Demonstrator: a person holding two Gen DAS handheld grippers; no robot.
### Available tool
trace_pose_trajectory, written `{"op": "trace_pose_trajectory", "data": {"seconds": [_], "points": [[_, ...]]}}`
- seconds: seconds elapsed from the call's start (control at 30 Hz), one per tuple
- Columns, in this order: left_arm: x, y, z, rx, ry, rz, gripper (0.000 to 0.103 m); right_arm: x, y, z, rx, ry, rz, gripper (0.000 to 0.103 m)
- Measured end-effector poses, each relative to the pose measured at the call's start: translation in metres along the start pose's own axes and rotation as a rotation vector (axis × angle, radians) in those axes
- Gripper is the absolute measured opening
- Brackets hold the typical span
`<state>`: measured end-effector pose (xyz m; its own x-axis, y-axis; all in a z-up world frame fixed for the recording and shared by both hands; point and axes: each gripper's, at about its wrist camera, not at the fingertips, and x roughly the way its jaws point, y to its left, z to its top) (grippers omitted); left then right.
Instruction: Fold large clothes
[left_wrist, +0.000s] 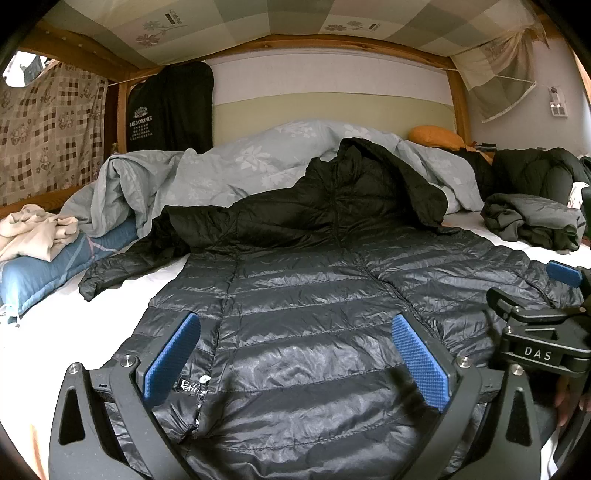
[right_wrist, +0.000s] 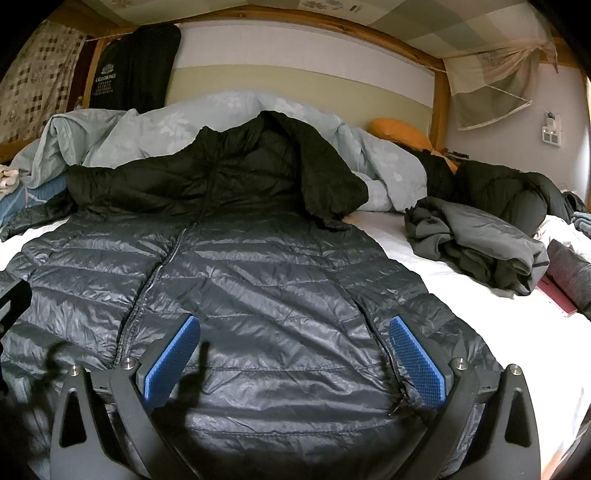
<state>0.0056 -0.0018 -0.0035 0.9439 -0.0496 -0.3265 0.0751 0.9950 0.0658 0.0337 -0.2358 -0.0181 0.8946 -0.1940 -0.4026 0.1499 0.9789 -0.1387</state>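
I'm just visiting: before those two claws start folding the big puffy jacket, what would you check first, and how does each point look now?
1. Shiny black quilted down jacket spread front-up on the white sheet: ok.
2. Left claw open above the hem: ok.
3. Right claw open above the hem: ok.
4. Hood flat: not ok, it rides up on the pale blue floral duvet.
5. Sleeve smoothed out: not ok, rumpled.
6. Zipper closed fully: cannot tell.
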Motion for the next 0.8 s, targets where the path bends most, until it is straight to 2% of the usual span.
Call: {"op": "trace_pose_trajectory", "data": {"seconds": [0.63, 0.7, 0.8], "points": [[0.001, 0.001, 0.001, -0.006, -0.001, -0.007, 0.103, -0.005, -0.001, 0.000, -0.003, -0.012, -0.005, 0.102], [0.002, 0.006, 0.004, -0.023, 0.015, -0.033, 0.103, -0.005, -0.001, 0.001, -0.003, -0.012, -0.006, 0.102], [-0.003, 0.022, 0.016, -0.107, 0.011, -0.048, 0.103, -0.005, 0.000, 0.004, -0.018, -0.011, 0.010, 0.102]]}}
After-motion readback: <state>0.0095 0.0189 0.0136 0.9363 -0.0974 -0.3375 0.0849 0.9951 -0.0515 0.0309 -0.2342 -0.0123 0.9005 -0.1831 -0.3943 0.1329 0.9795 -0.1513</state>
